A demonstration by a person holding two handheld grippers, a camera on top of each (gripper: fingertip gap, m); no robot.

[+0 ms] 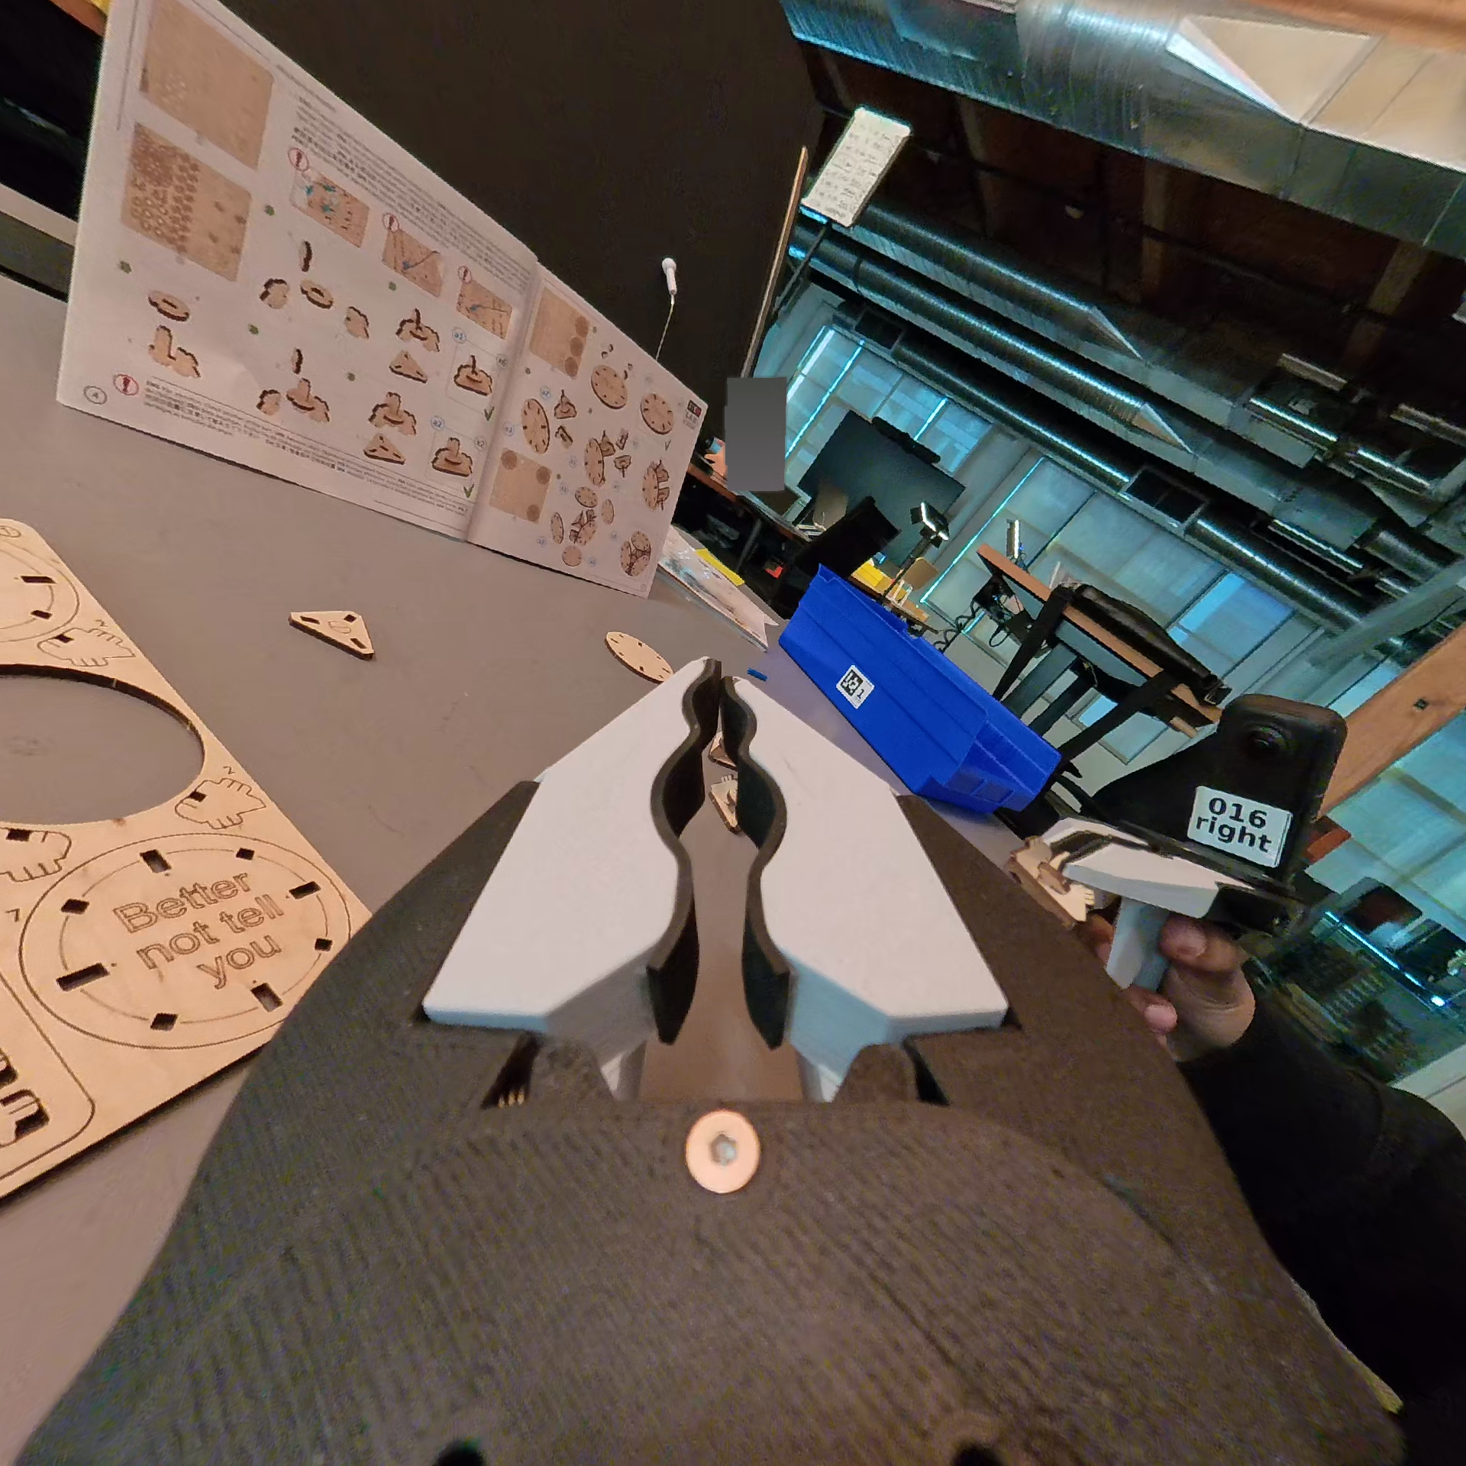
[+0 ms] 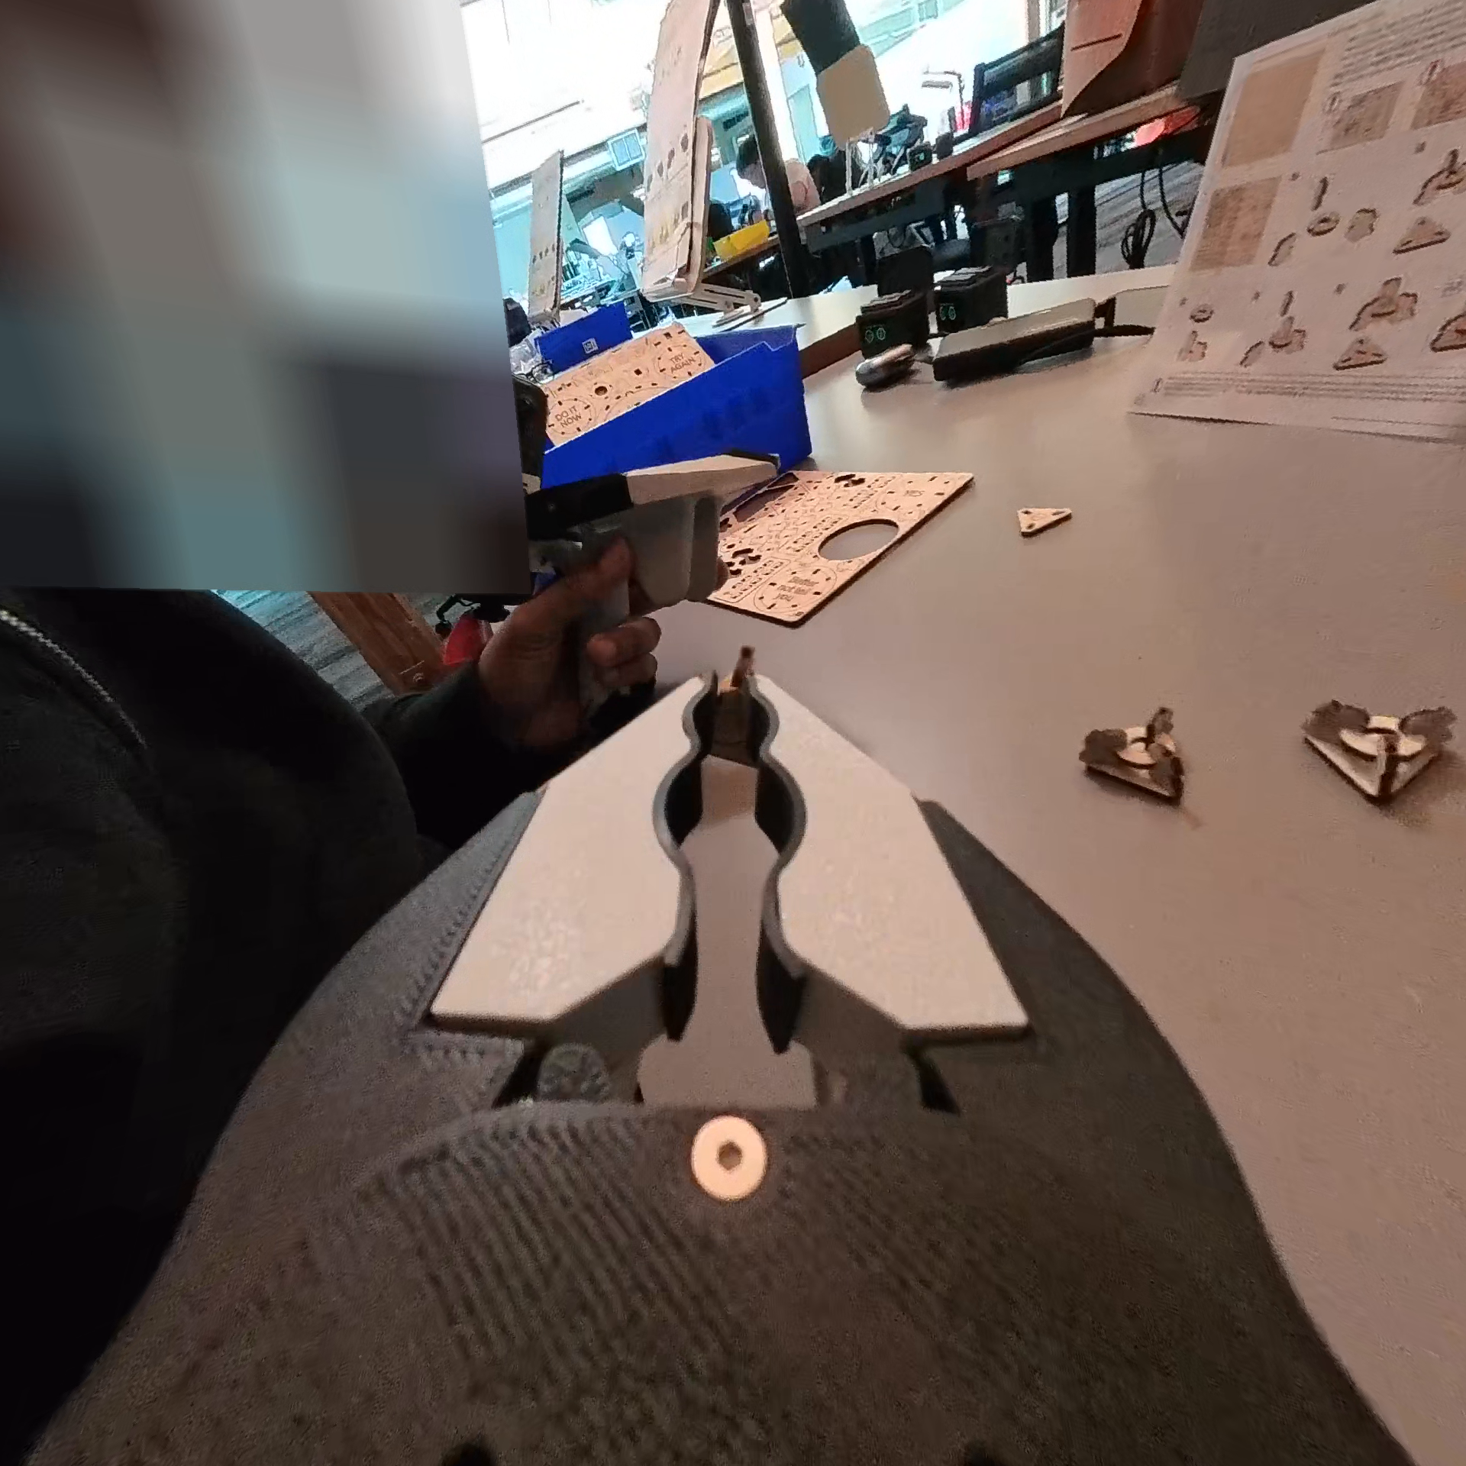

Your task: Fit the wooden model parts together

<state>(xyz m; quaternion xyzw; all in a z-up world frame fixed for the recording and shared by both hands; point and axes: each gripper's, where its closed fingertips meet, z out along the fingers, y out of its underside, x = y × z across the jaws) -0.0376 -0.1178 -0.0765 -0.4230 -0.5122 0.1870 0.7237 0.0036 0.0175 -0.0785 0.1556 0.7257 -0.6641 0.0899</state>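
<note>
My fingers [image 1: 603, 857] are matt grey plastic with black rubbery pads, on a rough, ridged black body [image 1: 714, 1309]. Thin laser-cut wood sheet [image 1: 159, 912]; smooth matt table [image 1: 444, 714]; paper booklet [image 1: 317, 278].

We see engraved words on the discs of the wooden sheet [image 1: 119, 912], a printed label on the right gripper [image 1: 1039, 869], a square code sticker on the blue bin [image 1: 912, 714], and small print in the open booklet [image 1: 317, 278], too small to read.
</note>
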